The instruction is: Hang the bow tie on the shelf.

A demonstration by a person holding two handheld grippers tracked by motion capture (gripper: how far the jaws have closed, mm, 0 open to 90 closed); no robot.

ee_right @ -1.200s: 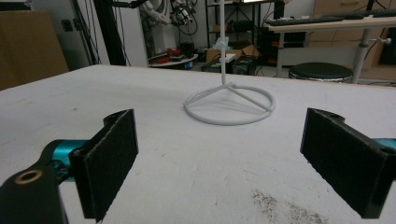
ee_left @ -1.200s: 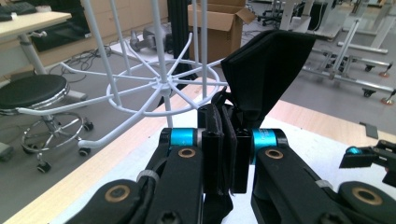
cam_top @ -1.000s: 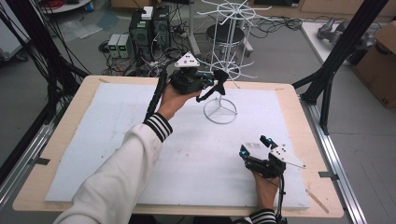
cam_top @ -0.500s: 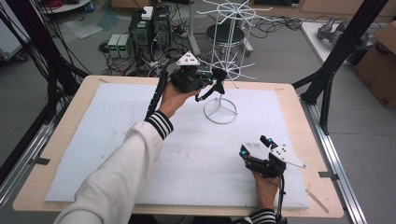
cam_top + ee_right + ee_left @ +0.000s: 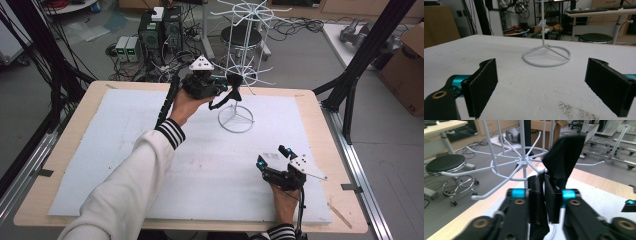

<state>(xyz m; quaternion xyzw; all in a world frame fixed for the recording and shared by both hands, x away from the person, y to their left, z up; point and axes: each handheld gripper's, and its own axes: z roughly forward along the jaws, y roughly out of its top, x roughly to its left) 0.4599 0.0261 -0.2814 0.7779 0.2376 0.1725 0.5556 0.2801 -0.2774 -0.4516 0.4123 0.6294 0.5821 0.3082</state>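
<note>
**Left gripper at the wire rack with black cloth between its pads**

Left gripper [image 5: 231, 92] raised over the far middle of the table [image 5: 60, 165], beside the white wire rack [image 5: 239, 75]. Jaws narrow and just now easing apart a little; black cloth [image 5: 564, 162] between the pads, whether pressed or merely loose there not clear from the left gripper view. Upper part of the cloth standing above the jaw tips, draped against one of the rack's hooked arms; lower end hanging below the jaws. In the high view, a dark strip dangling from the gripper toward the rack's ring base [image 5: 235, 119].

Rack upright on the white mat [image 5: 125, 145], ring base flat on it, spokes fanning out from the central post at two levels.

Right gripper [image 5: 541, 87] low over the near right part of the mat, well apart from the rack. Jaws wide, nothing between the pads, bare mat beneath. Ring base of the rack visible ahead of it in the right gripper view.

Behind the table: black round stool [image 5: 241, 35], power boxes and tangled cables [image 5: 150, 37] on the floor.
</note>
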